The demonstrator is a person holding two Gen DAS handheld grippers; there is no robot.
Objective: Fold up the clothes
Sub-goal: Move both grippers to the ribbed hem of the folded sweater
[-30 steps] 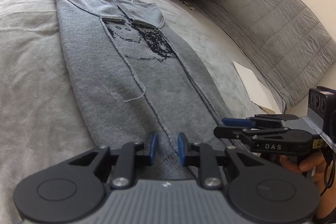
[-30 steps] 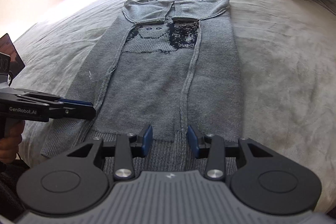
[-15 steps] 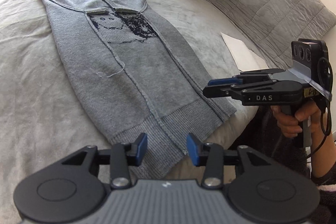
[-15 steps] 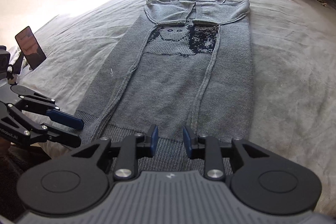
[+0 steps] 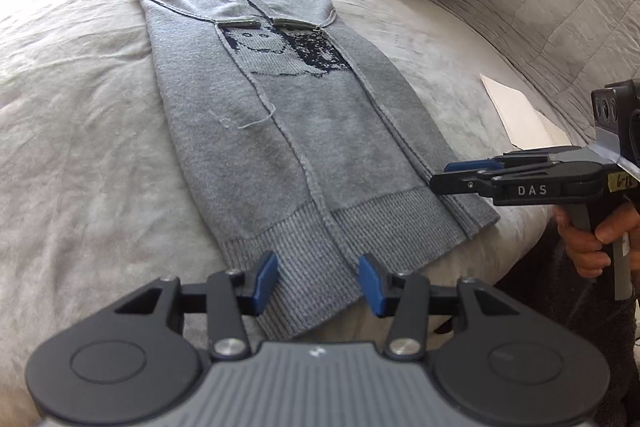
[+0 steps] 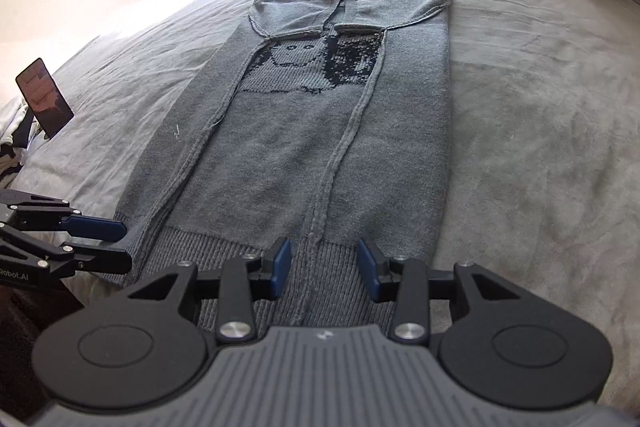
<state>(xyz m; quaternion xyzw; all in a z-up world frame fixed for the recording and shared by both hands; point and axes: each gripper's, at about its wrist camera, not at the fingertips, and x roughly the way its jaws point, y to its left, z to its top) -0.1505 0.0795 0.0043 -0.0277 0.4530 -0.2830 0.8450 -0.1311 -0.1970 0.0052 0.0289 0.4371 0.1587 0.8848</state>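
Since a second ago both tools have drawn back from the hem. Left gripper and right gripper hover with jaws wide and empty over the ribbed hem. Grey sweater lies flat on the bed, sides folded inward. Soft, limp knit, likely to sag: best pinched at the hem corners.

Daylight flooding from the far side, blown-out glare on the rumpled pale grey bedspread, soft shadows near the long grey knitted sweater, strong fisheye bending at edges, dark vignetted corners, slight softness throughout
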